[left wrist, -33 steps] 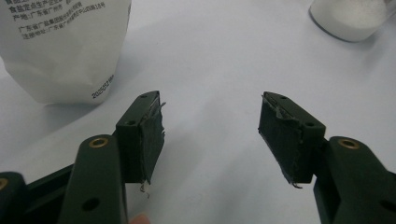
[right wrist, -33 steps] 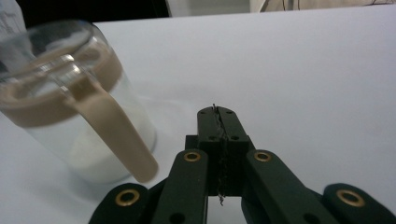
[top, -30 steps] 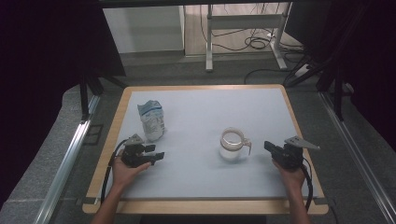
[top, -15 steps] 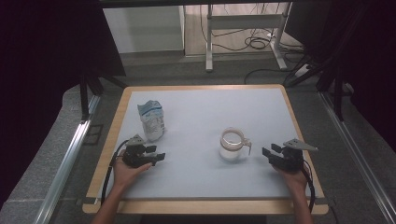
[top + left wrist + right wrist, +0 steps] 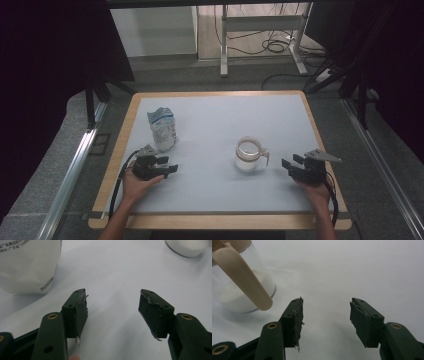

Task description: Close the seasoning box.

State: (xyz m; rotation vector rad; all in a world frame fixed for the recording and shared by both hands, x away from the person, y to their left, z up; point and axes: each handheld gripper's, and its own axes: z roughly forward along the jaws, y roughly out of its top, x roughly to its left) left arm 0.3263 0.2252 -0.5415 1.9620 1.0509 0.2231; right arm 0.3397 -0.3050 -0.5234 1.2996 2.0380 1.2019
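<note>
From the high view, a pale blue-grey table top with a light wooden rim (image 5: 118, 150) carries two things: a crumpled white plastic pouch with blue print (image 5: 162, 129) standing upright toward the left, and a clear glass jug with a beige rim and handle (image 5: 249, 154) right of centre, its handle turned to the right. The person's left hand (image 5: 141, 181) holds the left gripper (image 5: 168, 165) low on the table just in front of the pouch, jaws pointing right; the right hand (image 5: 313, 187) holds the right gripper (image 5: 291, 161) near the jug's handle, jaws pointing left toward it, a grey three-cornered plate on top. Black cables trail back from both tools along the forearms. Beyond the table lie a grey floor, metal rails at each side, a white desk frame and loose cables. In the left gripper view, the two black jaws stand wide apart with nothing between them, their dark rubbery pads (image 5: 80, 315) frayed at the edges; the white pouch (image 5: 28, 265), printed with small dark characters and a number, sits at upper left, apart from the jaws, and the jug's base (image 5: 188, 247) shows at upper right. In the right gripper view, the jaws are likewise spread wide and empty, pads (image 5: 363, 323) ragged; the jug (image 5: 239, 282) stands at left, holding white powder, its smooth beige handle slanting down toward the left jaw without touching it.
</note>
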